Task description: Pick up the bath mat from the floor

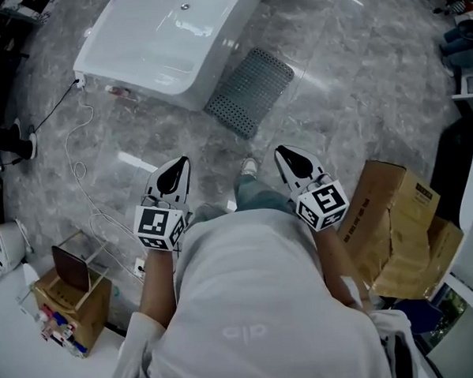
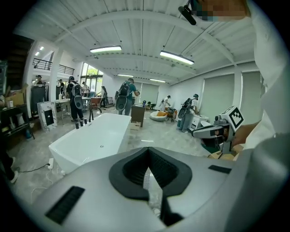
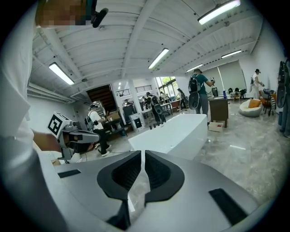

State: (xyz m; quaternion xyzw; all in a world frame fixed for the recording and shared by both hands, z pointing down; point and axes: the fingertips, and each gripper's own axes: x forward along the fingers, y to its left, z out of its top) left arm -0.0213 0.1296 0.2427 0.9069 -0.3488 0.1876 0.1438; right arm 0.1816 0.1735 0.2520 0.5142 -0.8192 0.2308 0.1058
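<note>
The grey perforated bath mat (image 1: 249, 91) lies on the marble floor against the near side of the white bathtub (image 1: 165, 38). Both grippers are held at waist height above the floor, well short of the mat. My left gripper (image 1: 180, 162) is shut with nothing in it, and my right gripper (image 1: 284, 152) is shut and empty too. In the left gripper view the left gripper (image 2: 146, 154) points over the bathtub (image 2: 90, 140). The right gripper (image 3: 142, 154) also faces the bathtub (image 3: 172, 133). Neither gripper view shows the mat.
Brown cardboard boxes (image 1: 388, 216) stand at the right, and a smaller box of bottles (image 1: 68, 300) sits at the lower left. A white cable (image 1: 81, 165) trails across the floor left of the tub. Several people with backpacks (image 2: 124, 97) stand far behind the tub.
</note>
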